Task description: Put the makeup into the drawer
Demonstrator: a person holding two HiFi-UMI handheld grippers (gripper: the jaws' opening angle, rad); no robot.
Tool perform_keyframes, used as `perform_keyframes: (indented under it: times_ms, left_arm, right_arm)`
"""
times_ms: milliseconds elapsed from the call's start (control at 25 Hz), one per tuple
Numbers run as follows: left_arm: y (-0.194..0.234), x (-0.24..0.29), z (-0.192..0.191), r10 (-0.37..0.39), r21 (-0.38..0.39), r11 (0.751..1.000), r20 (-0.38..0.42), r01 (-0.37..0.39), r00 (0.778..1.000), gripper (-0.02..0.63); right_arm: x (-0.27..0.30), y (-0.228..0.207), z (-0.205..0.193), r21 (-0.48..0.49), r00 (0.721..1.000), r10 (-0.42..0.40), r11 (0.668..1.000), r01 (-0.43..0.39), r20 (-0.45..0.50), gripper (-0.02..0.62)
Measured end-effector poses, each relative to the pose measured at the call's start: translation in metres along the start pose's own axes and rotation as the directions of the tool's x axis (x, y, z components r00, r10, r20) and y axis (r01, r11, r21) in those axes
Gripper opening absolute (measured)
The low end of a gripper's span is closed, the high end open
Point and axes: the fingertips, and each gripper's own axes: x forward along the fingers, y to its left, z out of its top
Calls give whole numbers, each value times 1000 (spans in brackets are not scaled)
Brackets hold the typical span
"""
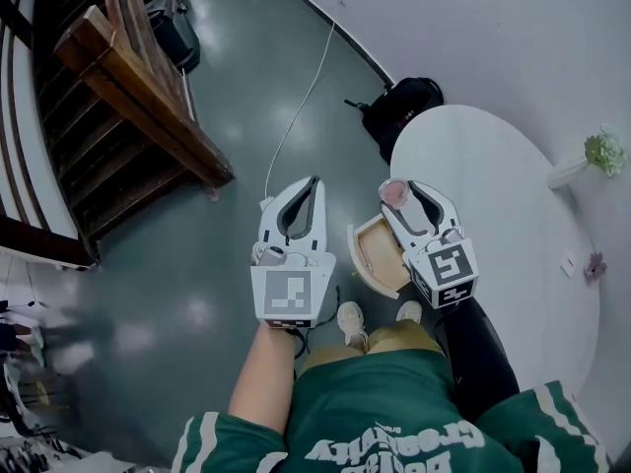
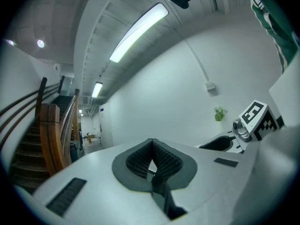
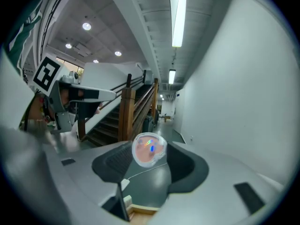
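Nearest, at six o'clock in the head view, is the person's green sweatshirt (image 1: 394,432), with two pale shoes (image 1: 351,321) just beyond it on the grey floor (image 1: 187,264). A bare forearm (image 1: 264,372) reaches up to the left gripper (image 1: 315,180), which points toward twelve o'clock; the left gripper view shows its ribbed pads (image 2: 140,161) meeting at the tips with nothing between them, so these tongs are closed and empty. Just beside it, toward three o'clock, the right gripper (image 1: 400,187) points toward eleven o'clock and is clamped on a small round pink makeup compact (image 3: 149,149), pinched at the very tips of its jaws. The compact is up in the air, not in the drawer. The open wooden drawer (image 1: 373,256) lies under this gripper, sticking out from the edge of the white round table (image 1: 513,225); in the head view the compact sits just past the drawer's twelve o'clock end, and the right gripper view shows a strip of the drawer's wood rim low down at six o'clock. Further off, a black backpack (image 1: 402,108) rests on the floor against the table's twelve o'clock edge, and a white cable (image 1: 296,116) trails along the floor toward twelve o'clock. A wooden staircase (image 1: 128,106) fills the ten o'clock corner. At two o'clock a small green plant (image 1: 603,152) stands on the table by the wall.
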Motion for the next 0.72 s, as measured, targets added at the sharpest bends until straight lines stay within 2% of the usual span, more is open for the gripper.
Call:
perform_keyframes:
  times_ms: [160, 360, 720]
  left_arm:
    - [2, -3, -6, 18, 10, 1000, 5, -18, 1000, 0]
    - [-7, -1, -34, 2, -6, 1000, -42, -2, 999, 0]
    - [-18, 3, -90, -7, -43, 999, -99, 3, 995, 0]
  right_arm:
    - [8, 11, -34, 24, 996, 18, 1000, -16, -83, 238]
    - [16, 22, -89, 55, 980, 62, 997, -52, -191, 238]
    - [41, 43, -194, 108, 916, 159, 986, -128, -369, 238]
